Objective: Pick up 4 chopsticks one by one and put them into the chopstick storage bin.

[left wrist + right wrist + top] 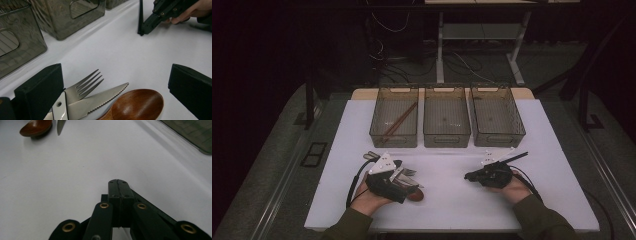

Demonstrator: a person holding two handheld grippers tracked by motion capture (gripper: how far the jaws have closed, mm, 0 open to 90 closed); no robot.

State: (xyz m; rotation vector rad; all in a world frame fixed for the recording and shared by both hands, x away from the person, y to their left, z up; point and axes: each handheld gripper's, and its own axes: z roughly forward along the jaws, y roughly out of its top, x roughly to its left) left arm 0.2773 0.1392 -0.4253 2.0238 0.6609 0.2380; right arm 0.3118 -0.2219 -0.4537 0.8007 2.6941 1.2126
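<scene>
Three utensils [100, 100] lie parallel, tips toward bins [62, 17].

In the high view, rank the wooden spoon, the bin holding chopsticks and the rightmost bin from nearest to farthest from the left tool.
1. Brown wooden spoon, beside the left tool.
2. Smoky plastic bin with chopsticks, behind, leftmost.
3. Rightmost smoky plastic bin, far right.

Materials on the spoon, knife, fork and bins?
Spoon: wood, glossy reddish-brown, visible grain. Knife and fork: likely steel, satin grey sheen; knife edge serrated, its handle looks like white plastic. Bins: smoky translucent plastic, see-through walls.
</scene>
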